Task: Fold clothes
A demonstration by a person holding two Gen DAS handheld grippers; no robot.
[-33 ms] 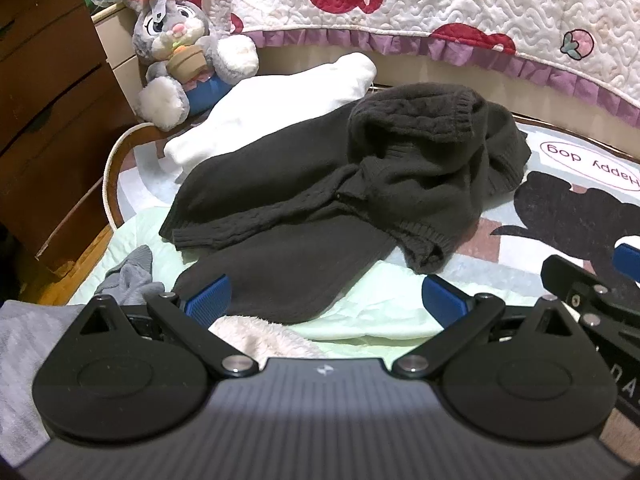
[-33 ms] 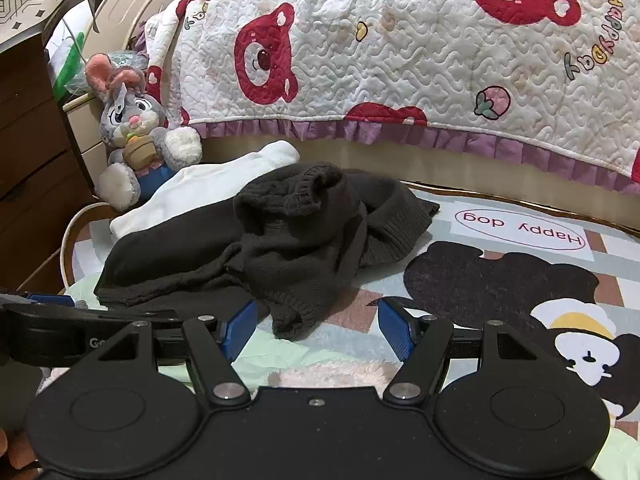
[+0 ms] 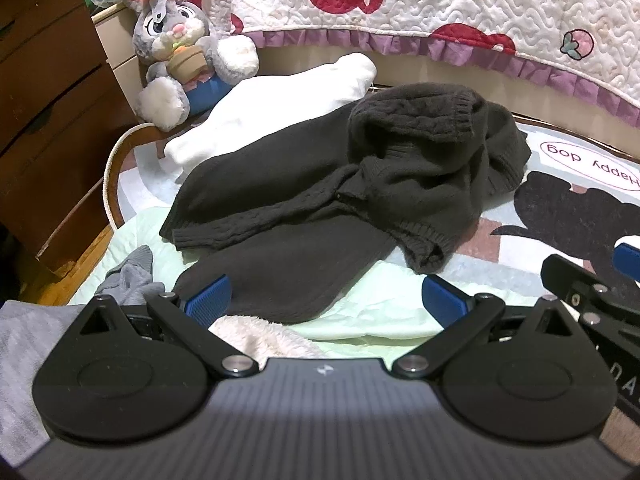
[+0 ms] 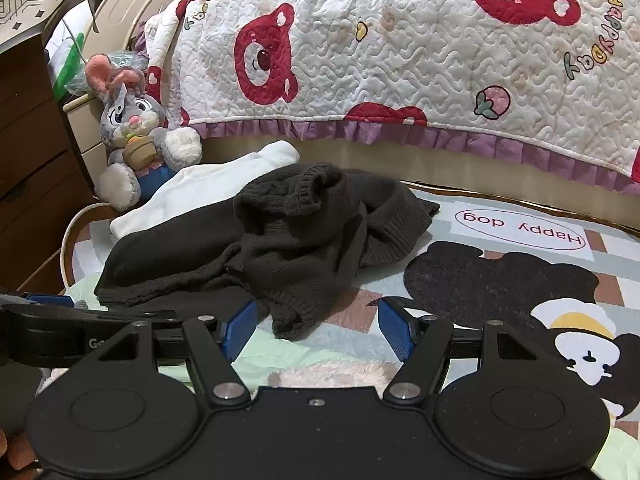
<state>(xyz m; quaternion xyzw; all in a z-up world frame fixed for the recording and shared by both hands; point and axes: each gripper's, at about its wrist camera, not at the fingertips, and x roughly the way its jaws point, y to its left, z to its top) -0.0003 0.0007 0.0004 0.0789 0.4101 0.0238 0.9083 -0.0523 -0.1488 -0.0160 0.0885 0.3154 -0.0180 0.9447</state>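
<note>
Left gripper (image 3: 324, 298) wore matte black linkages, blue ribbed pads (image 3: 206, 300), silver pivot screws; right gripper (image 4: 318, 326) matched, blue pads too.

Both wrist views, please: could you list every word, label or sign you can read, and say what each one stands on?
"Happy dog", upside down, in a white oval on the cartoon bed sheet.
"Happyday", in coloured letters running down the bear quilt.
"DA", white letters cut off by the frame edge, on the right gripper's body.
"Go", cut off, on the left gripper's body.
Tag on the plush rabbit: too small to read.
</note>
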